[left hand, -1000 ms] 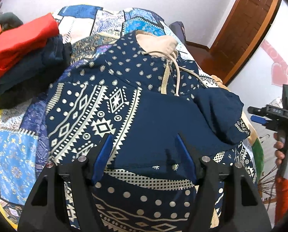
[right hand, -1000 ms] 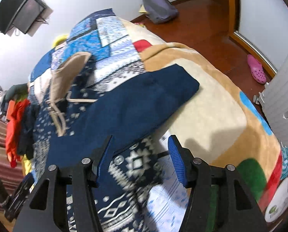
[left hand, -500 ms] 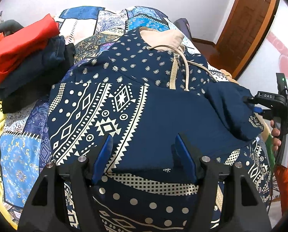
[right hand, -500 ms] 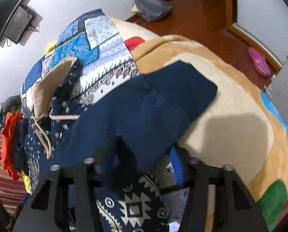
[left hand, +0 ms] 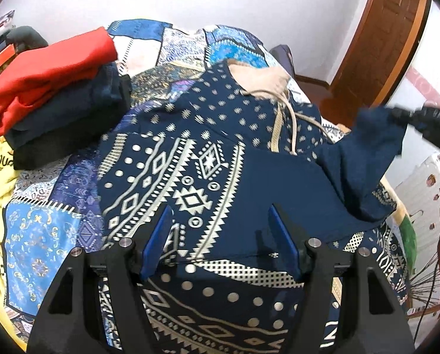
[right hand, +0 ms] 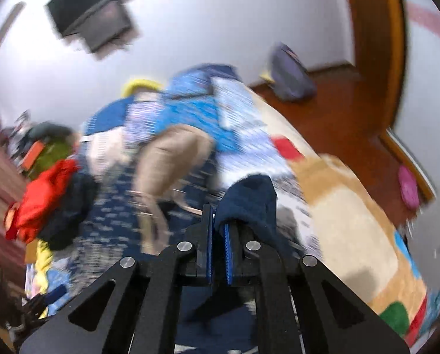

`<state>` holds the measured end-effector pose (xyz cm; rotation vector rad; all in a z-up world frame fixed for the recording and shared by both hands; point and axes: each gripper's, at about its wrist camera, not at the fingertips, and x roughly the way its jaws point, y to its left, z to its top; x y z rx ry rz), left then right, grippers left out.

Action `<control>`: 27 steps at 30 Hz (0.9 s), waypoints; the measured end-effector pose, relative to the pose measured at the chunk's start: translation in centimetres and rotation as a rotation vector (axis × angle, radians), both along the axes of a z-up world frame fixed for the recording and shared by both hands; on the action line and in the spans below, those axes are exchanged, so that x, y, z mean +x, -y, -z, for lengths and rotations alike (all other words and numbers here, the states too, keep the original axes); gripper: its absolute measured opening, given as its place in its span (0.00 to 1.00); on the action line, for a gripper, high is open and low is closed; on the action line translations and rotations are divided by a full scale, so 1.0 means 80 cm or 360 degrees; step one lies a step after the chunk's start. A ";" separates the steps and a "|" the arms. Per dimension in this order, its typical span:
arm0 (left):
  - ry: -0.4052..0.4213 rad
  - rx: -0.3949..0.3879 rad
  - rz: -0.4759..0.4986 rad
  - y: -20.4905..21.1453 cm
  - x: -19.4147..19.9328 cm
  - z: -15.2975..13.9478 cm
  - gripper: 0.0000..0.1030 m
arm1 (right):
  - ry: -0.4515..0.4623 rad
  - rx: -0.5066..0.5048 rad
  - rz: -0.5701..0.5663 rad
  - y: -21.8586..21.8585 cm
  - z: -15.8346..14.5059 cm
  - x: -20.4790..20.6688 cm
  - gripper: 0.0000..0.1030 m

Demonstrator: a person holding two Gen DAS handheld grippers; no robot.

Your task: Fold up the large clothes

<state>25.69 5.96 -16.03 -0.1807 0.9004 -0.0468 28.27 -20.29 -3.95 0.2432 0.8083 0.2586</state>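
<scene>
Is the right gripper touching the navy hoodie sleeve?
Touching. The right wrist view shows the right gripper shut on the plain navy hoodie sleeve, fabric bunched between its blue pads.

Hoodie (left hand: 208,159) spread on bed (left hand: 42,227), clothes stack (left hand: 57,100) at its left

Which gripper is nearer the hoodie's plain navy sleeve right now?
Right. The right gripper is shut on the navy sleeve, holding its end up off the bed. The left gripper hangs open above the hoodie's patterned body, not touching that sleeve.
</scene>
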 end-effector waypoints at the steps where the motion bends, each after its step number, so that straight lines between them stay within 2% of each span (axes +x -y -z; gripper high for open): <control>1: 0.0010 -0.0006 -0.0008 -0.004 -0.003 -0.003 0.64 | 0.0034 -0.0005 -0.0054 -0.018 -0.013 -0.003 0.06; 5: 0.0067 -0.0045 -0.0032 -0.026 -0.021 -0.015 0.64 | 0.0075 -0.0014 -0.0293 -0.096 -0.038 -0.006 0.06; 8: 0.0088 -0.0043 -0.0063 -0.046 -0.038 -0.020 0.64 | -0.0015 0.0008 -0.0480 -0.157 -0.024 -0.011 0.06; 12: 0.0083 -0.0070 -0.0092 -0.075 -0.061 -0.019 0.64 | -0.0172 -0.0149 -0.0684 -0.241 0.034 -0.023 0.06; 15: 0.0064 -0.0025 -0.0127 -0.092 -0.076 -0.013 0.64 | -0.0354 -0.0266 -0.0786 -0.282 0.090 -0.030 0.06; 20: -0.0008 -0.0009 -0.0180 -0.115 -0.098 0.006 0.64 | -0.0561 -0.0411 -0.0872 -0.306 0.132 -0.045 0.10; 22: -0.0047 -0.0002 -0.0186 -0.117 -0.101 0.015 0.64 | -0.0618 -0.0399 -0.0929 -0.305 0.133 -0.050 0.20; 24: -0.0077 -0.0005 -0.0190 -0.115 -0.100 0.021 0.64 | -0.0619 -0.0346 -0.0962 -0.293 0.125 -0.056 0.24; 27: -0.0086 -0.0009 -0.0165 -0.104 -0.096 0.024 0.64 | -0.0517 -0.0360 -0.0994 -0.273 0.103 -0.071 0.24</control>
